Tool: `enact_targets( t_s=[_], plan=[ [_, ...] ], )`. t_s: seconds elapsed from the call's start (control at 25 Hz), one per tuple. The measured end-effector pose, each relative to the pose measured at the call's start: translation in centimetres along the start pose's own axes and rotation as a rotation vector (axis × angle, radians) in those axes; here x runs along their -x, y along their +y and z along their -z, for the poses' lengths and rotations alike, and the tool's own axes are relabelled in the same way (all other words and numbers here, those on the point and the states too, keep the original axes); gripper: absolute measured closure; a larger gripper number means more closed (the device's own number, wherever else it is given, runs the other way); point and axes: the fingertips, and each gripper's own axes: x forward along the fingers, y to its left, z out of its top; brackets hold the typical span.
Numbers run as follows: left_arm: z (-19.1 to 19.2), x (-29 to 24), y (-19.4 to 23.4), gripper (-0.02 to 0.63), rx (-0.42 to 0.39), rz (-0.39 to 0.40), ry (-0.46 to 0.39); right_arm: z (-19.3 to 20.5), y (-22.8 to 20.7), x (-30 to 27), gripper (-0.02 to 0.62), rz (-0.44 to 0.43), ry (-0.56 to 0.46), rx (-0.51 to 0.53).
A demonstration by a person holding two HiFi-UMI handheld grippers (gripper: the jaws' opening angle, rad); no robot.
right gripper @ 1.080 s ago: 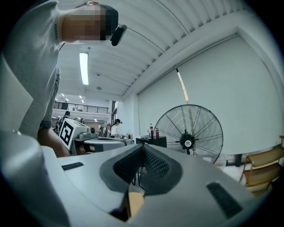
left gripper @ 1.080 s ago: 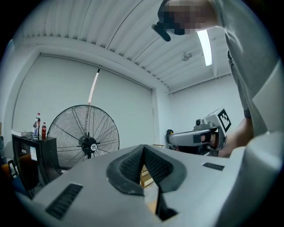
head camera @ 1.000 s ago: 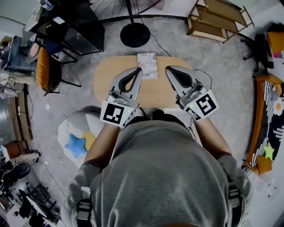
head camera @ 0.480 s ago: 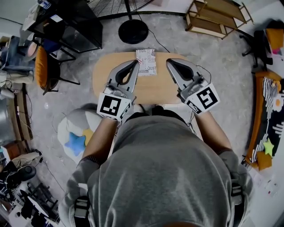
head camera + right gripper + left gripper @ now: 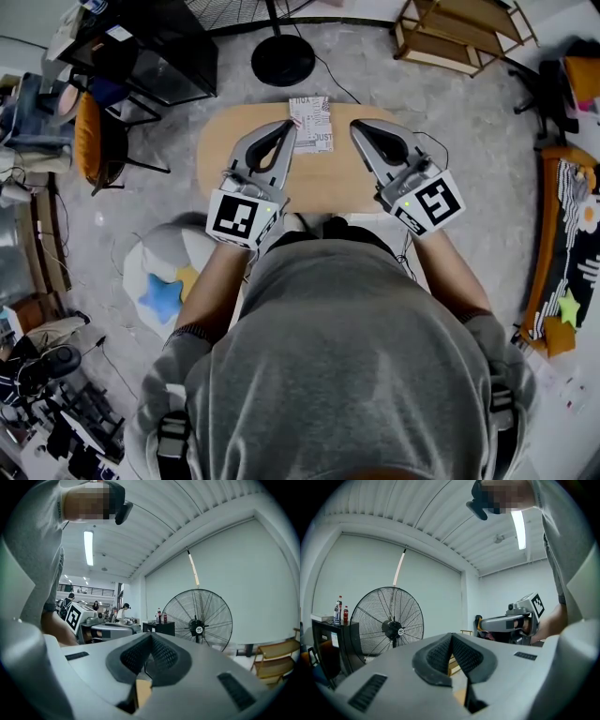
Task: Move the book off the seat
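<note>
Book (image 5: 313, 125): seat's (image 5: 323, 190) far edge, long axis away from me; bare wood nearer. My left gripper (image 5: 286, 127), right gripper (image 5: 357, 128): fingers closed, empty.

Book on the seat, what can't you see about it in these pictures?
- Book print: head view, too small to read.
- Part of its left edge: head view, behind the left gripper tip.
- Book in both gripper views: out of frame; they look up at a fan.
- Seat legs: head view, hidden under its top.

Book (image 5: 311, 124) white, black lettering; seat (image 5: 328, 187) light tan wood; cushion (image 5: 161, 257) pale grey, star (image 5: 157, 299) blue.
</note>
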Motion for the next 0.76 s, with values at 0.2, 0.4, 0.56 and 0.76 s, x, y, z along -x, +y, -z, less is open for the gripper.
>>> enact_targets(
  t_s=[0.2,0.4,0.56,0.76],
  plan=[
    [-0.2,0.0,-1.0,0.591,-0.023,0.016,-0.02,0.2,0.2,0.2,0.591,-0.001,0.006,0.0],
    [-0.2,0.1,-1.8,0.591,-0.035,0.024,-0.018,-0.2,0.4,0.2,0.591,0.003,-0.014,-0.003],
    [-0.3,0.1,-1.7,0.591,-0.027,0.017,-0.018,0.2,0.8,0.2,0.591,-0.014,0.013,0.021],
    [-0.6,0.1,-1.8,0.591,-0.028,0.01,-0.024,-0.1,1.5,0.3,0.591,-0.037,0.024,0.054]
  ],
)
